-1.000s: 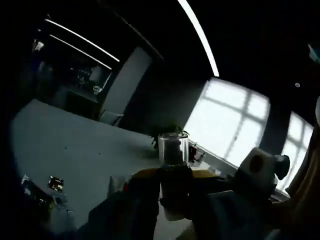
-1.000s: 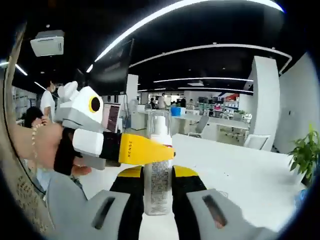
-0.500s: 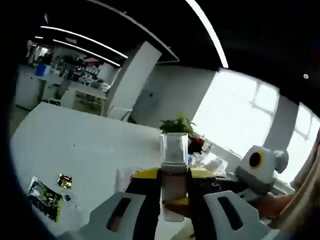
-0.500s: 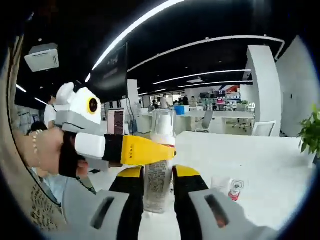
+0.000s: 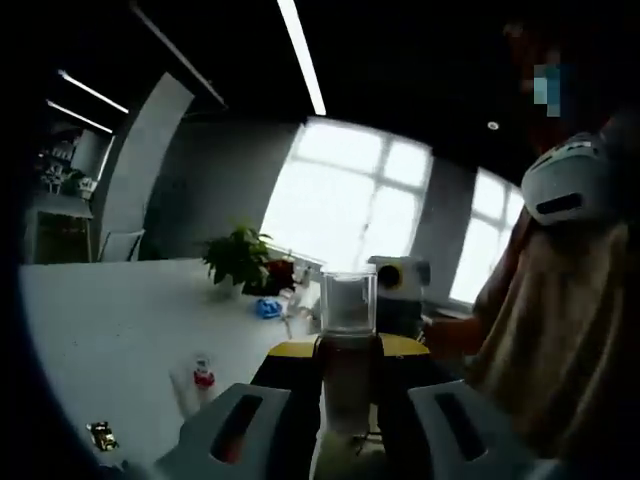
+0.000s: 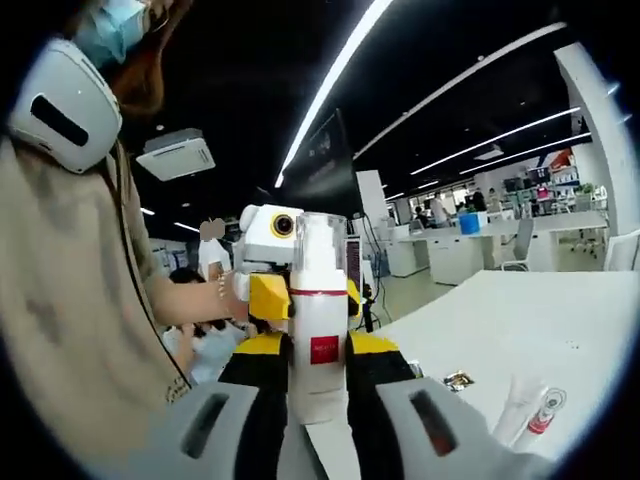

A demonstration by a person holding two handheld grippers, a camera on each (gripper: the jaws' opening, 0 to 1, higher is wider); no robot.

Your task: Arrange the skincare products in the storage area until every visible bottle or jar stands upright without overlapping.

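In the left gripper view, the left gripper (image 5: 348, 385) is clamped on a bottle (image 5: 347, 345) standing upright between its jaws, long axis vertical, clear square cap on top. In the right gripper view, the right gripper (image 6: 318, 375) grips the same smooth white bottle (image 6: 317, 330), red label facing the camera, translucent cap upward. Both are raised above the white table (image 6: 520, 310).

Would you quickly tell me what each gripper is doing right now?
Left gripper: shut on a clear-capped bottle.
Right gripper: shut on a white bottle.
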